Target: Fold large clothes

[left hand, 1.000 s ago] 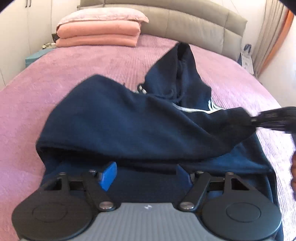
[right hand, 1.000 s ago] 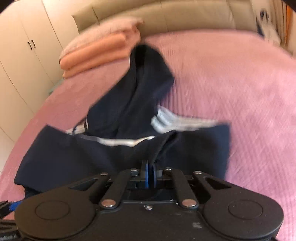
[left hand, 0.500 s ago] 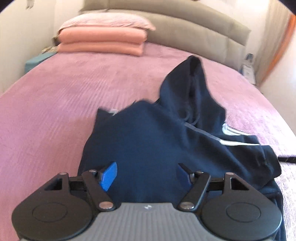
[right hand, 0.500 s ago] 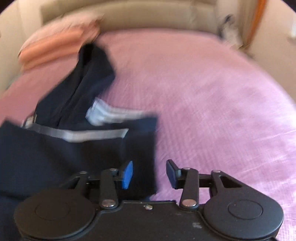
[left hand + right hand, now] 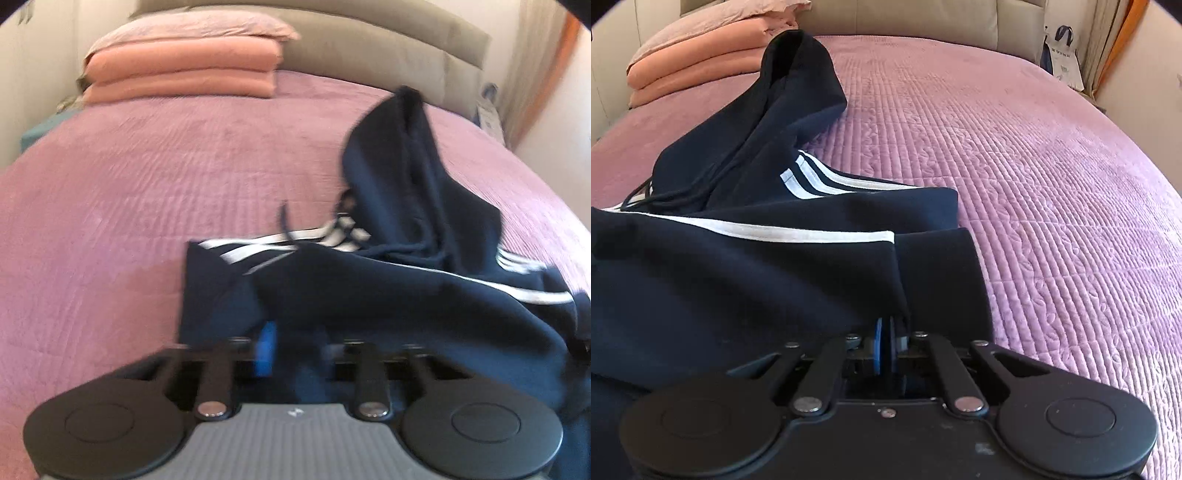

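**Right tool clamped on the hoodie's cuff; left tool blurred over the folded body**

The right tool point(image 5: 885, 341) sat low over the bed point(image 5: 1052, 177), its blue pads pressed together on the dark fabric at the sleeve cuff point(image 5: 938, 273) of the navy hoodie point(image 5: 738, 280). The left tool point(image 5: 295, 350) pointed along the hoodie point(image 5: 388, 295) toward the headboard point(image 5: 369, 48), low over the folded body of the garment. Its view was smeared by motion; one blue pad point(image 5: 266, 349) showed, with dark cloth lying between the fingers, and I could not tell whether they gripped it.

Half a second before, the right tool's fingers had stood apart beside the sleeve edge; they had since shut on it. The left tool's fingers, then spread wide, had drawn closer together, and white stripes had come into view at the hoodie's left shoulder.

Only the left view showed those stripes point(image 5: 258, 247) at the near left corner and the teal object point(image 5: 40, 129) beside the bed. Only the right view showed the cuff held sharply, the drawstring point(image 5: 665, 199) and the paper bag point(image 5: 1063, 55) by the wall. Both showed the stacked pink blankets point(image 5: 181, 70) near the headboard.
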### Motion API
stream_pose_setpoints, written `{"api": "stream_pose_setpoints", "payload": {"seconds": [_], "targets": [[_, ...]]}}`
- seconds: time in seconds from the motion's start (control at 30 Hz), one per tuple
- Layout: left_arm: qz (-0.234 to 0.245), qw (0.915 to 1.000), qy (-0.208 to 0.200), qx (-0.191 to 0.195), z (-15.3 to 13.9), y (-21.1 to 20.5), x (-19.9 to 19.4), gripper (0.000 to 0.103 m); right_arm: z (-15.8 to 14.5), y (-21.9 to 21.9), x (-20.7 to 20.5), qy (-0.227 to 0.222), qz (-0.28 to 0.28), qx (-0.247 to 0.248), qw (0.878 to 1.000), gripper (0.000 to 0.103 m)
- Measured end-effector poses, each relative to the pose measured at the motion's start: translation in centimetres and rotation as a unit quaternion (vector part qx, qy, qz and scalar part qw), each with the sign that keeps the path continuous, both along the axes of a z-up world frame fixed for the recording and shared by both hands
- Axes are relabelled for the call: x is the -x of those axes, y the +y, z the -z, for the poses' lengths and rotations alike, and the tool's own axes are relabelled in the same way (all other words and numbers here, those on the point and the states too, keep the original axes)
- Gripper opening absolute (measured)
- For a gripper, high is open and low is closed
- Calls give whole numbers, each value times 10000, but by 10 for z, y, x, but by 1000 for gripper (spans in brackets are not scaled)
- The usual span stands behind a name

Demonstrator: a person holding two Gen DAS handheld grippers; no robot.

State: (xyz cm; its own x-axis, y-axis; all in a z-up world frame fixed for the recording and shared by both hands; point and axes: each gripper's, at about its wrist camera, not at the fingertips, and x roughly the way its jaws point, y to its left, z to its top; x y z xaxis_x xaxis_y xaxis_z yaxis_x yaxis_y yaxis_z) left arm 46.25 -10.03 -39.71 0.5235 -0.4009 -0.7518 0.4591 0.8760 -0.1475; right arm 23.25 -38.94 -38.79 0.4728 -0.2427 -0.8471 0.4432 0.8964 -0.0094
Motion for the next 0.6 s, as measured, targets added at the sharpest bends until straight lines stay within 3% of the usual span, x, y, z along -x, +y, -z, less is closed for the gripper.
{"api": "stream_pose_setpoints", "payload": {"seconds": [0.03, 0.13, 0.2, 0.27, 0.3, 0.4, 0.47, 0.6], "targets": [[-87, 9998, 93, 135, 1, 8, -5, 4, -1, 1, -1, 25, 1, 23, 10000, 0], [-145, 9969, 350, 693, -9, 28, -12, 5, -5, 2, -9, 113, 53, 6, 9999, 0], [47, 9975, 132, 694, -25, 26, -6, 24, -20, 9, -7, -40, 98, 98, 9999, 7], [367, 9966, -23, 737, -34, 18, -3, 65, -31, 18, -4, -158, 99, 188, 9997, 16], [453, 9965, -174, 677, -36, 11, 0, 71, -33, 22, -3, -167, 91, 159, 9997, 16], [441, 9987, -148, 193, -23, -6, -10, 66, -28, 35, -6, 9, 75, 68, 9999, 16], [404, 9991, -83, -65, -10, -9, -17, 51, -20, 39, -7, 244, 129, 89, 9996, 16], [840, 9943, -387, -537, -17, -19, -8, 51, -11, 36, -7, 620, 131, -69, 9980, 16]]}}
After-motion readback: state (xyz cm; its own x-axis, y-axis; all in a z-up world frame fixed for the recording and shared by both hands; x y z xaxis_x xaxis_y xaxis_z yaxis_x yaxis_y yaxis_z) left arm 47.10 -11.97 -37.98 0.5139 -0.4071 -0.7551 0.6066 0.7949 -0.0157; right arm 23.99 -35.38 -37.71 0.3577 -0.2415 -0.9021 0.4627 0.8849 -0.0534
